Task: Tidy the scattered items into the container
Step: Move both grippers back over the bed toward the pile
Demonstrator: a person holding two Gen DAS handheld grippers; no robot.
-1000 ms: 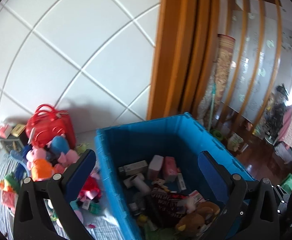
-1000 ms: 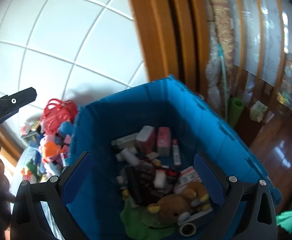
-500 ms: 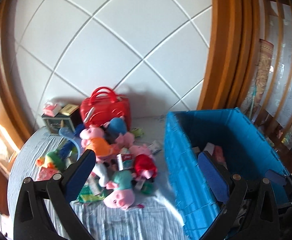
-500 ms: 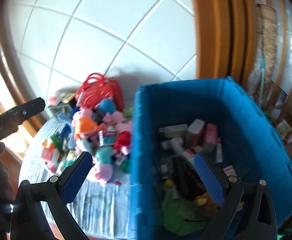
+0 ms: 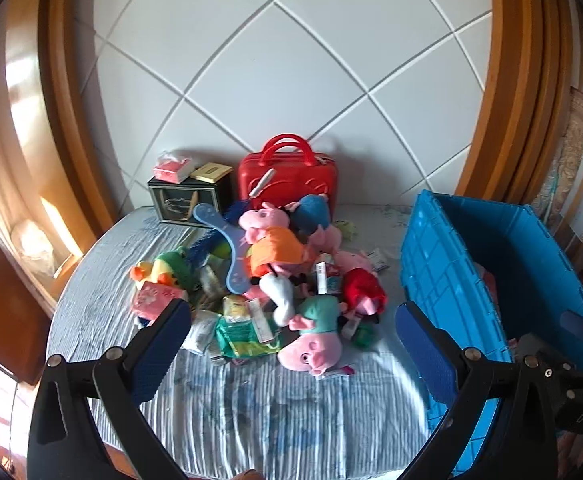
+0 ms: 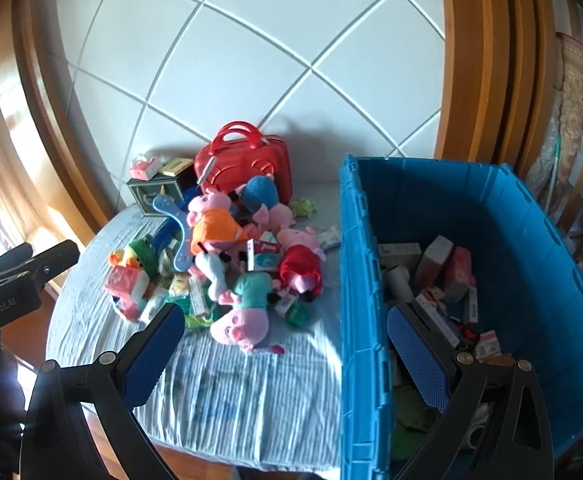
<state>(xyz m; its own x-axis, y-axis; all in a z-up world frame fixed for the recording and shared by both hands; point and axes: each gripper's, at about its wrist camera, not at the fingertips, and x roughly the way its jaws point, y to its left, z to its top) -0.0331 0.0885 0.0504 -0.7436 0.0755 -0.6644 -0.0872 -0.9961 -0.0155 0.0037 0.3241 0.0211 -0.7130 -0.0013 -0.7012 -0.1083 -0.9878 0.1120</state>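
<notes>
A blue plastic crate (image 5: 443, 264) (image 6: 355, 264) stands at the right of a striped bedsheet and holds boxes (image 6: 435, 256) and packets. A heap of soft toys and packets lies left of it: a pink pig in a teal shirt (image 5: 315, 336) (image 6: 247, 308), a pig in orange (image 5: 279, 252) (image 6: 215, 228), a red plush (image 5: 365, 290) (image 6: 301, 270), a green packet (image 5: 247, 334), a duck toy (image 5: 159, 270). My left gripper (image 5: 291, 352) is open and empty, hovering before the heap. My right gripper (image 6: 283, 350) is open and empty above the sheet beside the crate's left wall.
A red carry case (image 5: 287, 178) (image 6: 247, 164) and a dark box (image 5: 189, 200) with small items on top stand against the white tiled wall. Wooden frames flank the wall. The left gripper's body shows at the left edge of the right wrist view (image 6: 15, 280).
Both grippers have swung left from above the crate's inside to face the toy heap on the sheet. Both stay open and empty.
</notes>
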